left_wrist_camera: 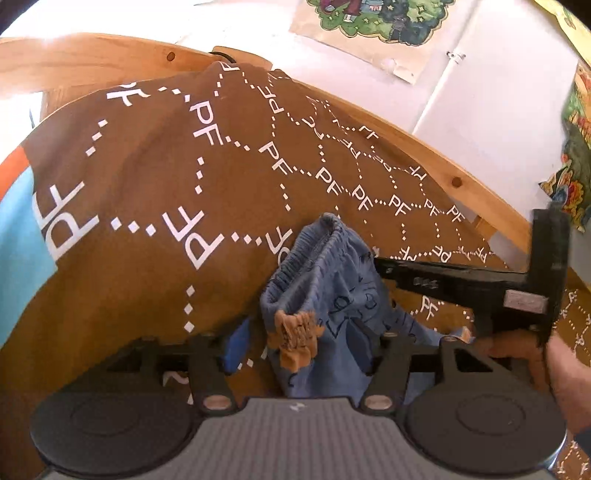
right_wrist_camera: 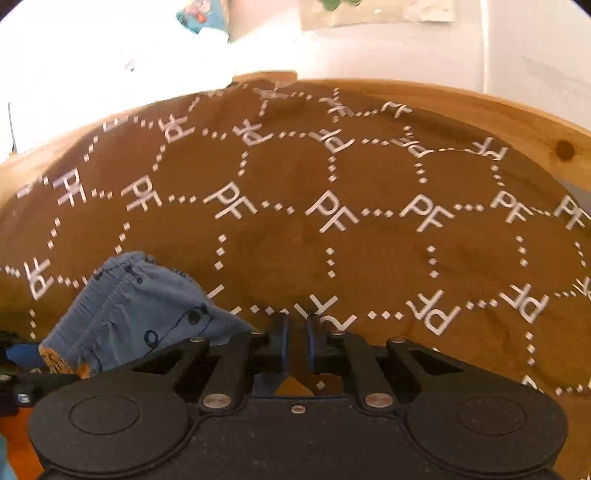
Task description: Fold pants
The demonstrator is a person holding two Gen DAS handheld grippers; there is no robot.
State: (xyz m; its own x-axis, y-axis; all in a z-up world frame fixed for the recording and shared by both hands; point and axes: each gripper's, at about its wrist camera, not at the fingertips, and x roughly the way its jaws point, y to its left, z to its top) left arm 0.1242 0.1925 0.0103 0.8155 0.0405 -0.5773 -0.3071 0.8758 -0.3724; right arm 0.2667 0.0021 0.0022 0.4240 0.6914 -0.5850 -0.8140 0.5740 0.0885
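The small blue pants [left_wrist_camera: 325,280] lie bunched in a folded bundle on the brown bedspread [left_wrist_camera: 147,177]. Their gathered waistband points away from me and an orange patch [left_wrist_camera: 295,339] faces me. My left gripper [left_wrist_camera: 303,347] stands open around the near end of the bundle, and its blue left pad [left_wrist_camera: 236,343] is clear of the cloth. My right gripper [right_wrist_camera: 297,338] is shut to a thin slit with nothing visible in it. It sits beside the right edge of the pants [right_wrist_camera: 140,310]. In the left wrist view the right gripper [left_wrist_camera: 380,264] comes in from the right, its tip against the pants.
The brown spread with white "PF" lettering covers a bed with a wooden frame [left_wrist_camera: 454,181] along the far side. A white wall with colourful pictures [left_wrist_camera: 369,22] rises behind it. A person's hand [left_wrist_camera: 517,343] holds the right gripper. A light blue and orange patch [left_wrist_camera: 18,221] shows at left.
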